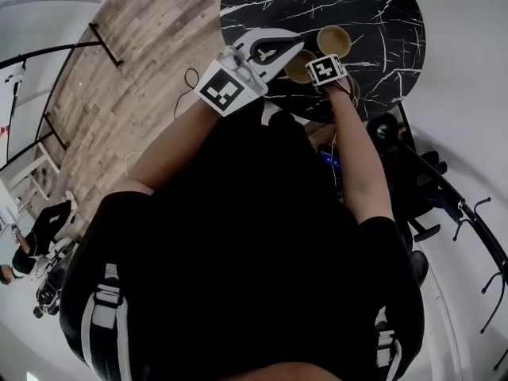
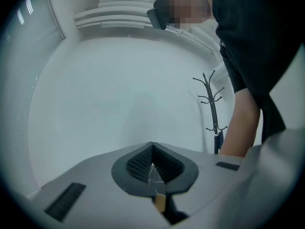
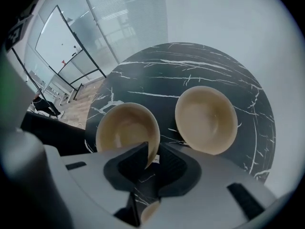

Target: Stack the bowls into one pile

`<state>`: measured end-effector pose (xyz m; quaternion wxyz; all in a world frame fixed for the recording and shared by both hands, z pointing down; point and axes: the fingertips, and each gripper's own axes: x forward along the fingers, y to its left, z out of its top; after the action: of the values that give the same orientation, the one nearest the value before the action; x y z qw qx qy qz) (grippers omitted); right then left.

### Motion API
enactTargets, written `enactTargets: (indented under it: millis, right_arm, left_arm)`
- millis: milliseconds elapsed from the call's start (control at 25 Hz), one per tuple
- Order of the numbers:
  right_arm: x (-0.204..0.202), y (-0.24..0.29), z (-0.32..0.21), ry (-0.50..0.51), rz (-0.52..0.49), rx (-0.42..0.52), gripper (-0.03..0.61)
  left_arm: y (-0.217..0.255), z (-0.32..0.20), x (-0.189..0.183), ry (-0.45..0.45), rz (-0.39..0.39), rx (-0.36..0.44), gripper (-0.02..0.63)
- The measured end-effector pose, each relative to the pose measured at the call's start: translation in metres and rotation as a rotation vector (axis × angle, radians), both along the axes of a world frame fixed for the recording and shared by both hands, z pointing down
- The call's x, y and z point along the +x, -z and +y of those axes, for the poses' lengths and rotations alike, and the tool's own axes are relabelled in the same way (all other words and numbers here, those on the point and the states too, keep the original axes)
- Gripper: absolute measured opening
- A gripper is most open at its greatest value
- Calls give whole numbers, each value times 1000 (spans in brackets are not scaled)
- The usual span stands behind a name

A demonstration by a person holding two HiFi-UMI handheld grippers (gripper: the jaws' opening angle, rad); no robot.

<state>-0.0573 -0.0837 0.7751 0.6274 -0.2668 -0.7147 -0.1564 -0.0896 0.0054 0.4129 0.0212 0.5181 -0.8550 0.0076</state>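
Two beige bowls stand on the round black marble table [image 3: 190, 70]. The left bowl [image 3: 125, 128] has its near rim between the jaws of my right gripper [image 3: 151, 152], which points almost straight down. The rim lies against the left pad, and a thin dark gap shows beside the right pad, so the jaws stand open around it. The second bowl [image 3: 206, 119] sits upright just to the right, apart from the first. In the head view both bowls [image 1: 334, 40] [image 1: 298, 67] lie by the right gripper's marker cube [image 1: 326, 71]. My left gripper [image 2: 152, 146] is held level, shut and empty, above the table's near edge [image 1: 295, 46].
The table's near edge runs close to the person's body. Black wheeled equipment [image 1: 413, 165] stands by the table at the right. A black metal frame [image 1: 103, 42] stands on the wooden floor at the left. A coat rack [image 2: 213, 109] stands against the white wall.
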Motion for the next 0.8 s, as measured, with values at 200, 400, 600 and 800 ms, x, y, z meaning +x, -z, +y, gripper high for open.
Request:
enactTargets:
  millis: [200,400,600,800]
  right_arm:
    - [-3,-9,4,7,-16,13,41]
    - [-1,-5,9,-30,15,-3,25]
    - [2,2,8,-82,61,-53,17]
    - [-2,14,4,-133,60,-103,11]
  left_arm:
    - [1,9,3,11,-9,-15,5]
    - [3,14,3,19,-2,-13,5]
    - [4,11,2,-3,-6,-12,4]
    - [4,1,-3,-24,0,0,5]
